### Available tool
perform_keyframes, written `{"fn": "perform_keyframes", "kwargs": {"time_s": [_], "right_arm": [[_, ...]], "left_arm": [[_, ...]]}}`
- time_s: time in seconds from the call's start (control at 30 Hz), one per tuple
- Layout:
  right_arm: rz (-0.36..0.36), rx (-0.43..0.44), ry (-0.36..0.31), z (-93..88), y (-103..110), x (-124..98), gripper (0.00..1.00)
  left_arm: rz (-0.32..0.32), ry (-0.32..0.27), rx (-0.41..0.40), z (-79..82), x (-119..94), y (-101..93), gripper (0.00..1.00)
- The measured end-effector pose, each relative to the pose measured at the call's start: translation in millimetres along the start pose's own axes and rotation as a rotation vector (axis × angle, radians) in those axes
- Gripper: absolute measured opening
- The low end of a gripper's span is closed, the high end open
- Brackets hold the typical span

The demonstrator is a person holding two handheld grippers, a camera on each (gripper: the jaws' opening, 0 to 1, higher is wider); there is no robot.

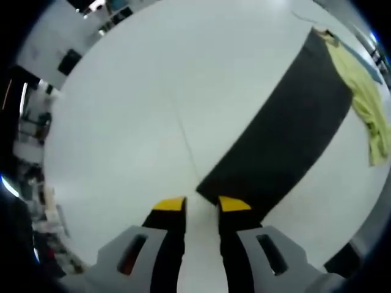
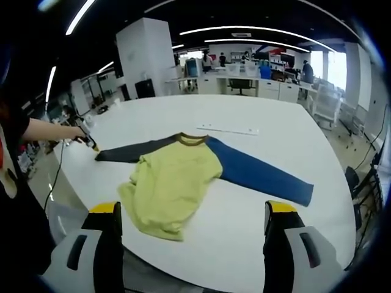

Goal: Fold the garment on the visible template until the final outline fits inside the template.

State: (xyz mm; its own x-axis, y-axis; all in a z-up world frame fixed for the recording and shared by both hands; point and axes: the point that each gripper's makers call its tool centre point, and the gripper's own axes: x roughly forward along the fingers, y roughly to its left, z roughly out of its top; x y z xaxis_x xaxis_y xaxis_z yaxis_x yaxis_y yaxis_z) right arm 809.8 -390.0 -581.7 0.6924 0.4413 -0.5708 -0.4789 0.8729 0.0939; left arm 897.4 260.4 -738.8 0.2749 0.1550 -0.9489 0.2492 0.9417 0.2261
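Two jaws of your left gripper [image 1: 201, 206] stand slightly apart, holding nothing, just at the cuff of the dark sleeve [image 1: 287, 137] on the white table [image 1: 134, 122]. Your right gripper [image 2: 194, 215] is spread wide, empty, with the shirt [image 2: 174, 180] lying ahead, its blue sleeve [image 2: 259, 174] stretched out rightward.

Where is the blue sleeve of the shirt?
In the right gripper view, the blue sleeve lies flat on the white table, stretching right from the yellow body.
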Motion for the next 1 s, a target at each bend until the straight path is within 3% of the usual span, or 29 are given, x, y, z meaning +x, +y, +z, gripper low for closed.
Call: {"fn": "perform_keyframes", "kwargs": {"time_s": [0.17, 0.57, 0.7, 0.8, 1.0], "right_arm": [[0.008, -0.003, -0.012, 1.1, 1.3, -3.3, 0.96], [0.030, 0.002, -0.041, 0.7, 2.0, -11.5, 0.96], [0.040, 0.002, -0.052, 1.7, 2.8, -12.8, 0.96], [0.048, -0.001, -0.061, 3.1, 3.3, -13.7, 0.96], [0.062, -0.004, -0.073, 2.8, 2.6, -16.6, 0.96]], "left_arm": [[0.006, -0.021, 0.010, 1.2, -12.4, -5.1, 0.25], [0.012, -0.023, 0.021, -16.9, -31.5, -17.9, 0.35], [0.002, -0.054, 0.024, -14.2, -40.0, -25.3, 0.39], [-0.015, -0.118, 0.038, -5.1, -50.2, -35.7, 0.43], [-0.034, -0.184, 0.037, 2.1, -65.2, -53.7, 0.46]]}}
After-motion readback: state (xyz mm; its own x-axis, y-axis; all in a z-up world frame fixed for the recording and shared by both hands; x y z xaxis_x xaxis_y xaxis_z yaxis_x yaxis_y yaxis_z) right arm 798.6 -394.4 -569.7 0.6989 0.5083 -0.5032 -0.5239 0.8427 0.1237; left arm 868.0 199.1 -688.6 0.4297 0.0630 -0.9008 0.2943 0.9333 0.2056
